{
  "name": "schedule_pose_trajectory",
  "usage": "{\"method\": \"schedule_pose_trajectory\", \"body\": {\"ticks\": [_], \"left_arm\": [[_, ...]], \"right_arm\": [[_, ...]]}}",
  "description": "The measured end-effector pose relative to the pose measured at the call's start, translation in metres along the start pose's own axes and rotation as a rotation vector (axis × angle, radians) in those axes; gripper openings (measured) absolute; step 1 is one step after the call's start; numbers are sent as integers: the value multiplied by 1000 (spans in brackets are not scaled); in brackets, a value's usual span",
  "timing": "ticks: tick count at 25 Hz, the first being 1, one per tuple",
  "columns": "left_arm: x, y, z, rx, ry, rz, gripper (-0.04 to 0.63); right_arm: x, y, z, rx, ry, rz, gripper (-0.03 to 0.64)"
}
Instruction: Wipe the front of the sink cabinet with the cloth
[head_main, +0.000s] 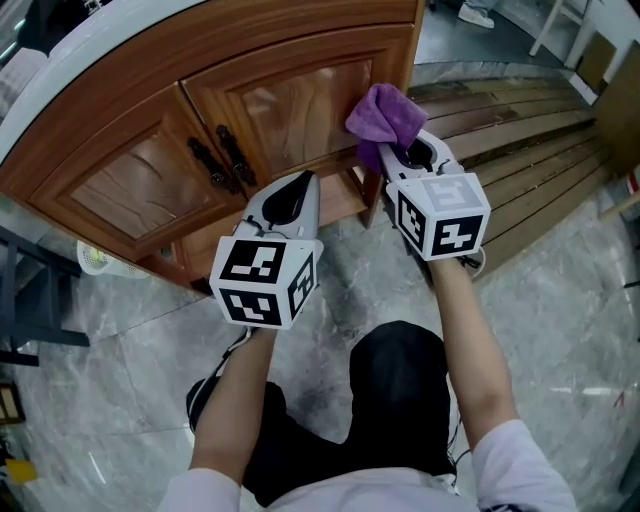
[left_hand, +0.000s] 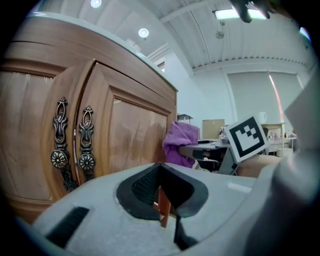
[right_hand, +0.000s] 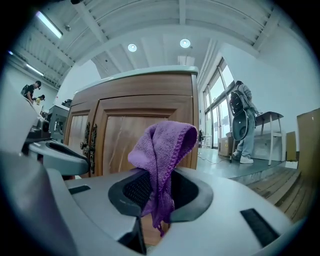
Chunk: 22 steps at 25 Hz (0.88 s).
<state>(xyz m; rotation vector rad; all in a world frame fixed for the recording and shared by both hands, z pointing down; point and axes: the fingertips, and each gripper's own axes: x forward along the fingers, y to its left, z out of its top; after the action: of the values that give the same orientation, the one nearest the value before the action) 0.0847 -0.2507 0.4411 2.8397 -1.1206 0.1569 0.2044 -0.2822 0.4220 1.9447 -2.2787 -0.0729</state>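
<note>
Floor (head_main: 110, 400): grey marbled stone, glossy. A slatted wooden deck (head_main: 530, 160) meets it on the right. Room is large, with a white ribbed ceiling (right_hand: 165, 25) carrying round lights and tall windows (right_hand: 215, 115) along one side.

Sink cabinet (head_main: 140, 190): brown wood with a curved front, a white top (head_main: 80, 75) and two panelled doors, both closed. Grain shows clearly.

Left hand-held gripper (head_main: 305, 180): jaws clenched, empty, pointing at the base of the right door.

Right hand-held gripper (head_main: 400, 150): grasping the purple cloth (head_main: 385, 115), which stands bunched above the jaws at the right door's outer edge. Contact with the wood is unclear.

Dark ornate handles (head_main: 235, 155): a pair where the doors meet.
</note>
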Motion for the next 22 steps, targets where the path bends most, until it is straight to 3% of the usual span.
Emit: {"method": "schedule_pose_trajectory", "body": {"ticks": [16, 22], "left_arm": [[-46, 51, 4, 0, -5, 138, 3], [-91, 89, 8, 6, -4, 262, 3]], "right_arm": [[-4, 136, 47, 5, -115, 298, 77], [1, 203, 62, 2, -158, 433, 77]]}}
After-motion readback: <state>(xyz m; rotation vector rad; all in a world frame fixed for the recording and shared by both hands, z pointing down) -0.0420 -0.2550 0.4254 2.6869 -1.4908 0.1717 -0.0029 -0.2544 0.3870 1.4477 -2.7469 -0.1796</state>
